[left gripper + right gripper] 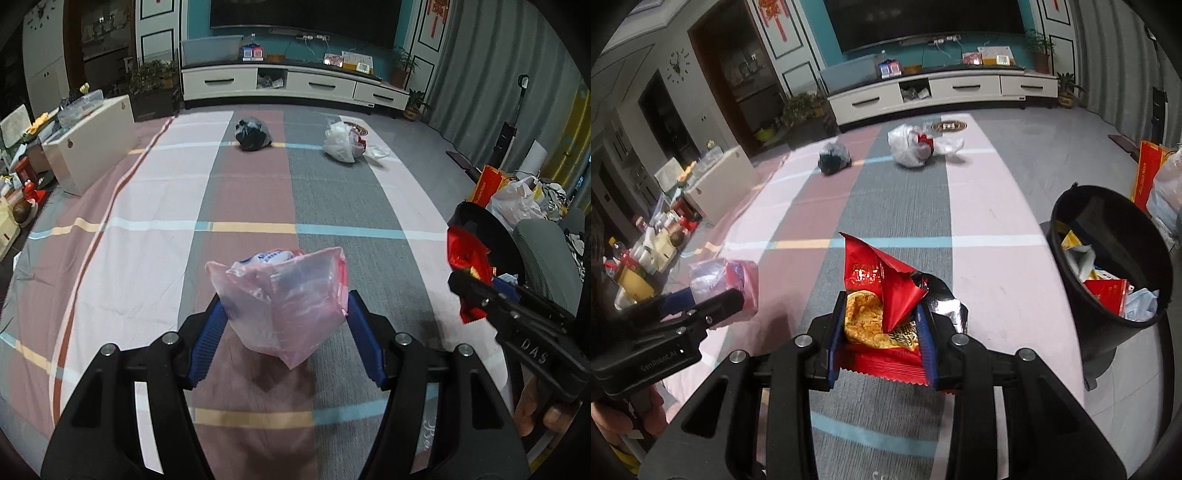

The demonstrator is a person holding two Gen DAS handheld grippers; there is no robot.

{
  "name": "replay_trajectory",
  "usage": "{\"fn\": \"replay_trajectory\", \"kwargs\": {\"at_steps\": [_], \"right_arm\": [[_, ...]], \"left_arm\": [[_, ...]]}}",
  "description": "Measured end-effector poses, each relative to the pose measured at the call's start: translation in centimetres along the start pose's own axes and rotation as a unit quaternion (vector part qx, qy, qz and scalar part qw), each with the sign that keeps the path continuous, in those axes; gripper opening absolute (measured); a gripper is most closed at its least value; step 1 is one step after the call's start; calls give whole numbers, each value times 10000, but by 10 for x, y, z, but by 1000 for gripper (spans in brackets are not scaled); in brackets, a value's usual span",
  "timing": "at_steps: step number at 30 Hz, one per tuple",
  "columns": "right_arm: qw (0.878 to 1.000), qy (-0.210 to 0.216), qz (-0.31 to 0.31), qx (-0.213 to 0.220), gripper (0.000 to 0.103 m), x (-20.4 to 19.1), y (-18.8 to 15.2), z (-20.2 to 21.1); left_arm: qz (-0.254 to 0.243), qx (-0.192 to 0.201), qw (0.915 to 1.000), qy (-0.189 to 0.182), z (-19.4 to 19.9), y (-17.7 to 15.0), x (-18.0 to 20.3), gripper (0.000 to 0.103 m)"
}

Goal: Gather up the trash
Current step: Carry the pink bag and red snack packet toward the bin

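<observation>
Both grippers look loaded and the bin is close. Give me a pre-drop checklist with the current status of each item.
1. Left gripper clamped on pink bag: ok.
2. Right gripper clamped on red wrapper: ok.
3. Bin upright, mouth open: ok.
4. Room left in bin: ok, trash sits low inside.
5. Wrapper over the bin mouth: not ok, bin lies off to the right.
6. Floor finished: not ok, black bag and white bag remain on the mat.
</observation>
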State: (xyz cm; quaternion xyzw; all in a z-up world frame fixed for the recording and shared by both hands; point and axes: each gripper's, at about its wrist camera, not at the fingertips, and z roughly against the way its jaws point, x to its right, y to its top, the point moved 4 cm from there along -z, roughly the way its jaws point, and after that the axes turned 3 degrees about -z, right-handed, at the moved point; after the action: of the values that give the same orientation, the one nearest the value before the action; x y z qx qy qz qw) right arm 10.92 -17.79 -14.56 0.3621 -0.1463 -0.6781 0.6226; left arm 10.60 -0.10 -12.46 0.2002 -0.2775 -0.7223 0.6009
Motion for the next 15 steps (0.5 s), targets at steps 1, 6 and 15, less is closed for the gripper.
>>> {"fn": "replay_trajectory", "kwargs": {"at_steps": [1, 6, 15], "right_arm": [[10000, 11, -8, 60, 35, -1, 1, 5], [9996, 76, 3, 281, 35, 0, 1, 28], [9987, 92, -25, 498, 35, 8, -1, 55]], "left_arm": [[-15, 22, 10000, 6, 3, 0, 1, 66], [-87, 142, 9999, 10, 21, -1, 10, 66], [-323, 261, 9990, -131, 39, 1, 36, 66]]}}
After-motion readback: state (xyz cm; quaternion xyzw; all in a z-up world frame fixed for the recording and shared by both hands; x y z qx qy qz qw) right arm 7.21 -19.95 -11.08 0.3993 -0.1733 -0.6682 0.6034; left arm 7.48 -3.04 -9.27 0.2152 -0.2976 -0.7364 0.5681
